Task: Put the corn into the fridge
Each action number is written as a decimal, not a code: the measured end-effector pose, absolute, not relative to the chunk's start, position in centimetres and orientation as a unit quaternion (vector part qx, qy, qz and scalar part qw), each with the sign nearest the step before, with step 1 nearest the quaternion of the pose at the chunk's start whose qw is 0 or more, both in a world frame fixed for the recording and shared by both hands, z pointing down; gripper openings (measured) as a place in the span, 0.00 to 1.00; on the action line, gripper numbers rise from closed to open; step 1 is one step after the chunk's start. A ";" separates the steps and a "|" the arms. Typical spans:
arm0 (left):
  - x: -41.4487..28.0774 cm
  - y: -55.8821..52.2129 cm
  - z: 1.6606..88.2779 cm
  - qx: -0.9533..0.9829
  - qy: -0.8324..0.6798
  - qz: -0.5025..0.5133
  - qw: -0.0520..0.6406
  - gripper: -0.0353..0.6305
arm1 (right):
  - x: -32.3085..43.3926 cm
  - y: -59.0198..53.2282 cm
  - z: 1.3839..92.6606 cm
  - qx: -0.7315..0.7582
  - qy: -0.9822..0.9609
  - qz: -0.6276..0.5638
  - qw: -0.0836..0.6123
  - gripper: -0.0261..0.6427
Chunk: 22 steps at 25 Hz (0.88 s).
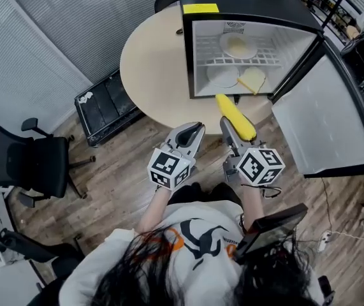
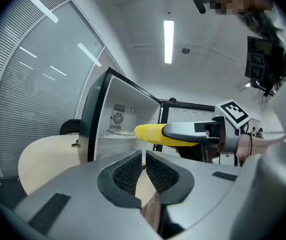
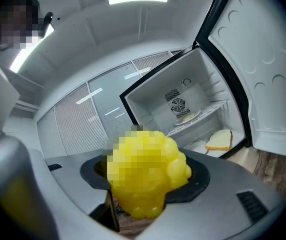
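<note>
A yellow corn cob sticks out of my right gripper, which is shut on it; the cob's tip points at the open mini fridge on the round table. In the right gripper view the corn fills the space between the jaws, end-on. My left gripper hangs beside it at the left, shut with nothing in it; its pads meet. From the left gripper view the corn and the right gripper show in front of the fridge opening.
The fridge door swings open to the right. Inside, a wire shelf holds a plate; below lie another plate and a bread slice. A round beige table, a black office chair and a black case stand around.
</note>
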<state>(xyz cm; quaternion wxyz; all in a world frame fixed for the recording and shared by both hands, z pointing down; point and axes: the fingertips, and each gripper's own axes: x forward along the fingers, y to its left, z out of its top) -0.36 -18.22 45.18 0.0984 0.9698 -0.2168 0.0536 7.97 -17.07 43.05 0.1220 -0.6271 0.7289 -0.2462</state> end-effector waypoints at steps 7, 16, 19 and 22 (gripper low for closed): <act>0.9 -18.8 46.0 0.971 -0.205 0.059 0.111 0.08 | 8.8 -18.0 43.6 -0.633 0.722 -0.253 0.118 0.42; 2.3 -20.9 46.2 0.966 -0.223 0.057 0.118 0.08 | 9.9 -21.3 43.6 -0.615 0.737 -0.257 0.112 0.42; 2.9 -21.9 46.0 0.964 -0.234 0.051 0.119 0.08 | 10.5 -22.6 43.4 -0.606 0.746 -0.256 0.107 0.42; 3.5 -22.9 46.1 0.961 -0.244 0.047 0.121 0.08 | 11.2 -24.3 43.6 -0.595 0.755 -0.258 0.101 0.42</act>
